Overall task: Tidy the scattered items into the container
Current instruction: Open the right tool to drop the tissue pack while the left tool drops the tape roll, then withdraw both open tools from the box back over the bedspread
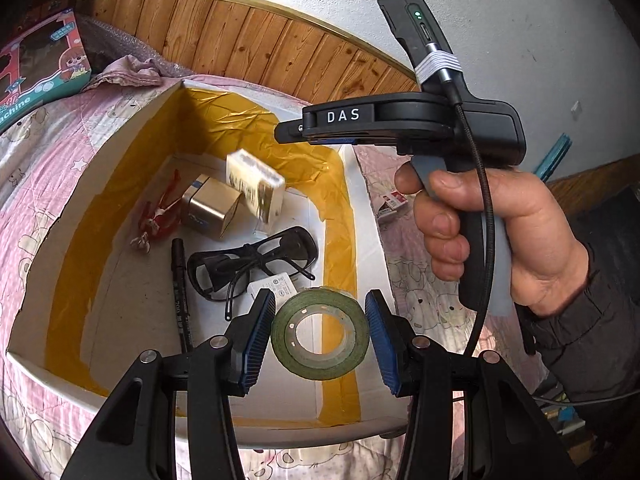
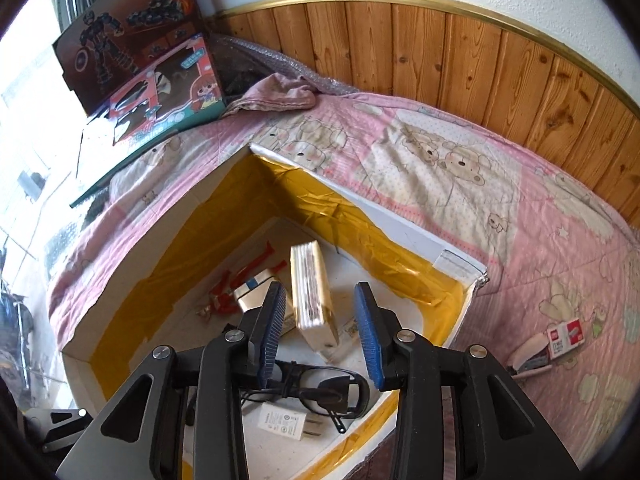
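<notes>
A white container (image 1: pixel 100 152) (image 2: pixel 400 228) lined with yellow tape sits on a pink quilt. Inside lie a red toy figure (image 1: pixel 160 212), a gold cube box (image 1: pixel 208 210), black glasses (image 1: pixel 256 264) (image 2: pixel 320 392), a black marker (image 1: pixel 180 292) and a white charger (image 2: pixel 286 420). My left gripper (image 1: pixel 320 296) hovers over the container's near side, shut on a green tape roll (image 1: pixel 320 334). My right gripper (image 1: pixel 288 134) (image 2: pixel 319 288), held in a hand (image 1: pixel 480 232), is open above the container. A blurred cream box (image 1: pixel 256 184) (image 2: pixel 312 292) is below its fingers, apart from them.
A small red-and-white packet (image 1: pixel 394 204) (image 2: pixel 564 338) lies on the quilt right of the container, beside a pale oblong object (image 2: pixel 528 356). Toy boxes (image 2: pixel 160 92) and a crumpled pink cloth (image 2: pixel 276 96) sit at the back left. A wooden wall panel (image 2: pixel 480 60) runs behind the bed.
</notes>
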Demonstrator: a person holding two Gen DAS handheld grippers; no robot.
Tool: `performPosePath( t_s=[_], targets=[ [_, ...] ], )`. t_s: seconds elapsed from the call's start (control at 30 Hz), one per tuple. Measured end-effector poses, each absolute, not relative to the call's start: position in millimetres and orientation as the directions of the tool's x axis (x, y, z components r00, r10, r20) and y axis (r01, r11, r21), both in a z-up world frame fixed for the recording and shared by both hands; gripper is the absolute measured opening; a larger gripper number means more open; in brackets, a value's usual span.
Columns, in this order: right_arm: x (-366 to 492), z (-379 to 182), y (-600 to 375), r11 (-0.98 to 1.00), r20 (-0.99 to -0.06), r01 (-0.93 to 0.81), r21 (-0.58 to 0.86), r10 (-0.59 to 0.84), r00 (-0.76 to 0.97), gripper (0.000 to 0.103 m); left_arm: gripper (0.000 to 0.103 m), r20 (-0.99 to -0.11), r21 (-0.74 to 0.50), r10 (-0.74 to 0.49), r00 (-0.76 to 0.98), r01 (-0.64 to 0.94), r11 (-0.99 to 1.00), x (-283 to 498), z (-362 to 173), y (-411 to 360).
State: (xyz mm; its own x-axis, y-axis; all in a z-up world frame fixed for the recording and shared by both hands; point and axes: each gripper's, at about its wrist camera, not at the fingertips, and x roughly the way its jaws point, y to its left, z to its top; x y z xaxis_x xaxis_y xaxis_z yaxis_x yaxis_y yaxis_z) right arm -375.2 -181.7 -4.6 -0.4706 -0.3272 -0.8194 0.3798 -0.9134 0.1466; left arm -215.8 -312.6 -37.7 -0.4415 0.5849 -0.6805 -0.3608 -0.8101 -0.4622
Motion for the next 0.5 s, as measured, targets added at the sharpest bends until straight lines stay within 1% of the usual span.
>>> performPosePath(
  t_s=[0.17, 0.27, 0.5],
  targets=[
    [-371.6, -7.3, -168.1, -0.910, -0.802, 0.357, 0.211, -0.370, -0.468, 0.038, 0.048, -0.667, -0.488, 0.612, -0.425, -0.370, -0.790, -218.8, -38.1, -313.6],
    [-369.0, -7.7, -165.3, -0.905, -0.794, 0.351, 0.241, -0.392, -0.465, 0.038, 0.048, -0.680, -0.478, 0.600, -0.421, -0.366, -0.798, -221.4, -40.0, -312.8],
    [-358.9, -3.5, -166.4, -0.891, -0.778, 0.356, 0.281, -0.429, -0.460, 0.038, 0.048, -0.681, -0.480, 0.596, -0.426, -0.355, -0.802, -224.5, -38.2, -313.6]
  ],
)
